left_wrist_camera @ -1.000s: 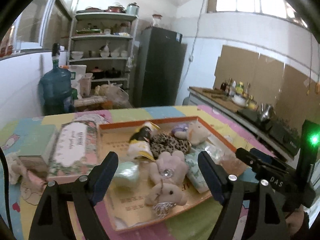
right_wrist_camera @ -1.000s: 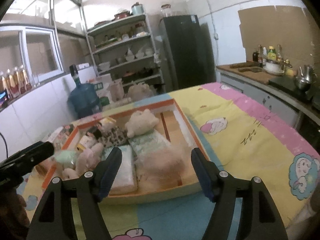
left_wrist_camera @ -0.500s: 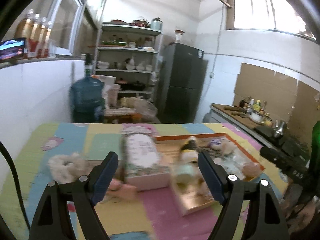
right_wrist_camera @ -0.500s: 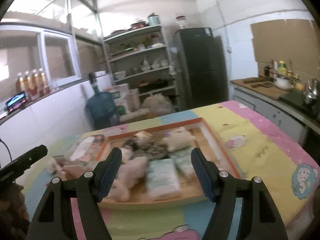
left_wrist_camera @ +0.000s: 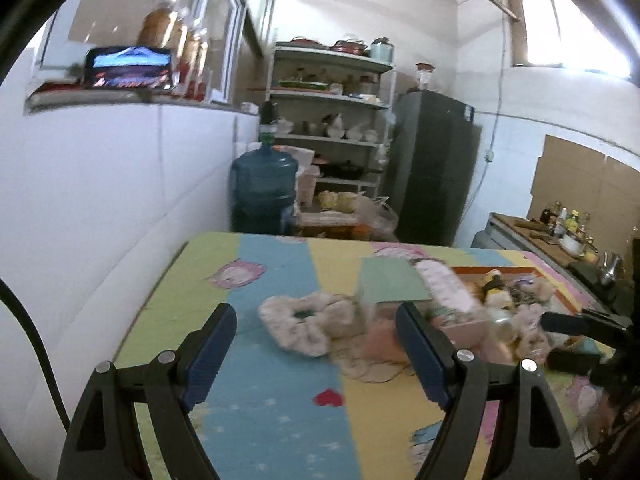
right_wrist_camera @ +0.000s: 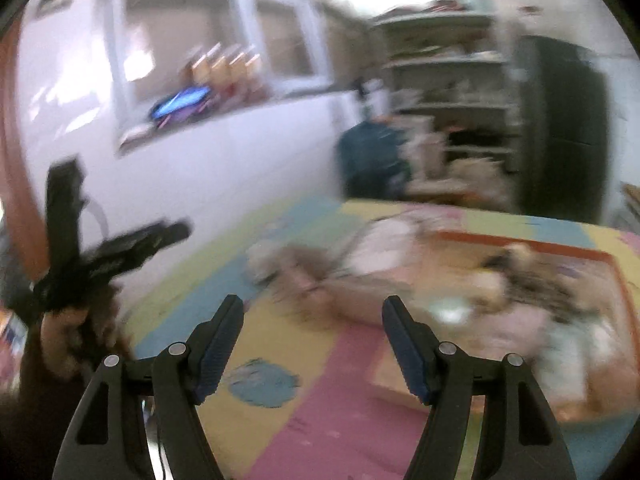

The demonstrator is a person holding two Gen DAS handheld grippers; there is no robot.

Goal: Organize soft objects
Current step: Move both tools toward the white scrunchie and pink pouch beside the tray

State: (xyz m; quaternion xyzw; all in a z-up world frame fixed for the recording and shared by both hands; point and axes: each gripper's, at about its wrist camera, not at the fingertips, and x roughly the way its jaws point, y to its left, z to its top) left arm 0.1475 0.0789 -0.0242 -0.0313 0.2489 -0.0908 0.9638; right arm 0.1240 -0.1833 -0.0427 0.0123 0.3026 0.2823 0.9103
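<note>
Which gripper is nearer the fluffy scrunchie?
Left. The left gripper has the fluffy scrunchie framed just beyond its fingers; the right gripper sits farther back, scrunchie blurred ahead-left.

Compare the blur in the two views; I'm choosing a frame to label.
Right wrist view: heavy motion smear, tray and shelves streaked, only the right gripper crisp. Left wrist view: sharper, fluffy ring readable, toys near the tray soft; window glare.
</note>
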